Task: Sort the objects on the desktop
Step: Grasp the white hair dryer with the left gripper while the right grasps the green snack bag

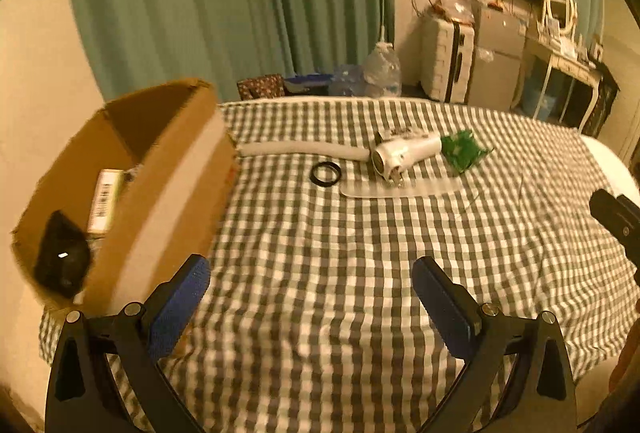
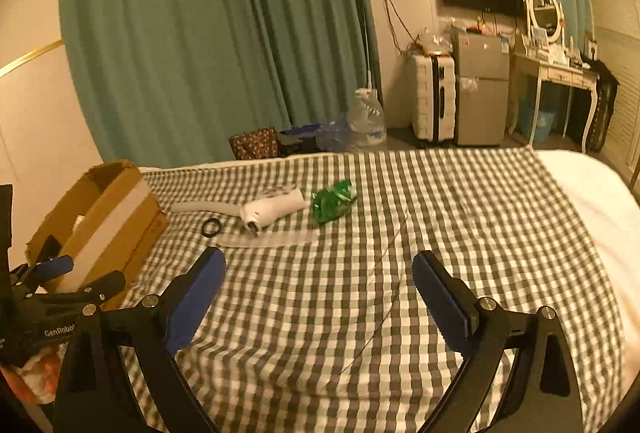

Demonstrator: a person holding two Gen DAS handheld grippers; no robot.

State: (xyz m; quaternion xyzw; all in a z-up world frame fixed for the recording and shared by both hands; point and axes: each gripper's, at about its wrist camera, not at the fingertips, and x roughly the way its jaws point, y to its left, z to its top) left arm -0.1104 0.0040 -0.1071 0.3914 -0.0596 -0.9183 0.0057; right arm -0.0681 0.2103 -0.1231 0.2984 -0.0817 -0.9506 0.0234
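Desktop clutter sits mid-cloth [image 1: 320, 273]: white dryer [image 1: 404, 153], green packet [image 1: 464, 149] touching its far end, black ring [image 1: 326, 174] just left of it, a clear sheet [image 1: 400, 188] under its nozzle, a pale tube [image 1: 304, 150] behind. Box [image 1: 160, 193] stands at the left edge, a black item [image 1: 62, 257] and a labelled pack [image 1: 105, 201] inside. Left gripper [image 1: 310, 297] hangs spread wide beside the box, empty. Right gripper [image 2: 318, 293] hovers over bare cloth, also released, gripping nothing.

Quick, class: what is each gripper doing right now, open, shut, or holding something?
Left gripper: open, holding nothing, above the checked cloth.
Right gripper: open, holding nothing.
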